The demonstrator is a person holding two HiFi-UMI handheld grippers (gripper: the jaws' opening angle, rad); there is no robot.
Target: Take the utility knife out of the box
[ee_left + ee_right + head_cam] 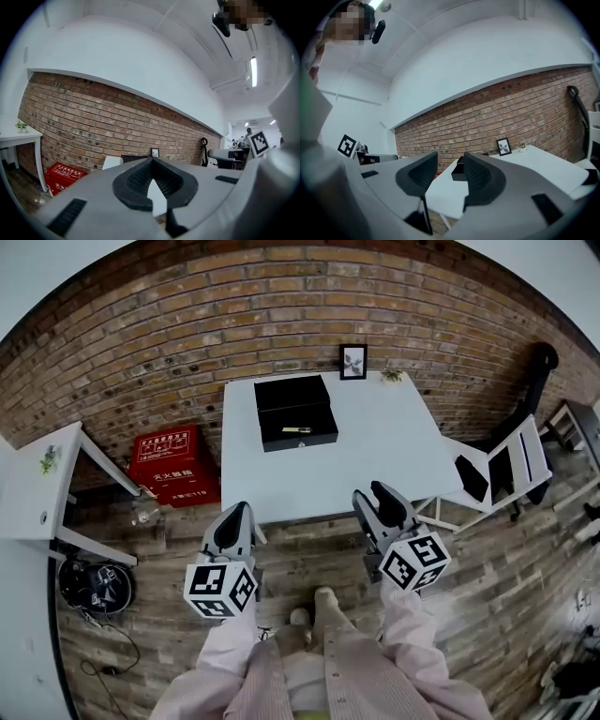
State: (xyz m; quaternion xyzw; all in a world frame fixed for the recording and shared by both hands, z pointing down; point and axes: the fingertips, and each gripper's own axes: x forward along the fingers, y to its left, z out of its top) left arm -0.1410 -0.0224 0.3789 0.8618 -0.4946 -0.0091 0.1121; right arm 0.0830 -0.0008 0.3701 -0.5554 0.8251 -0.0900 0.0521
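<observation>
You face a white desk (394,465) from the plank floor (487,577).
Your left hand-held gripper (240,508) is clenched empty, your right hand-held gripper (373,491) released. The utility knife (297,429) lies in the open black box (319,439). The red crate (173,465) carries unreadable lettering, with a brick wall (281,296) behind.

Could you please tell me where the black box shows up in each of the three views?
Head view: black box, upper centre, on the white table.
Left gripper view: a dark sliver just behind the fingers.
Right gripper view: seen between the fingers.
Shared landmark: framed picture.
</observation>
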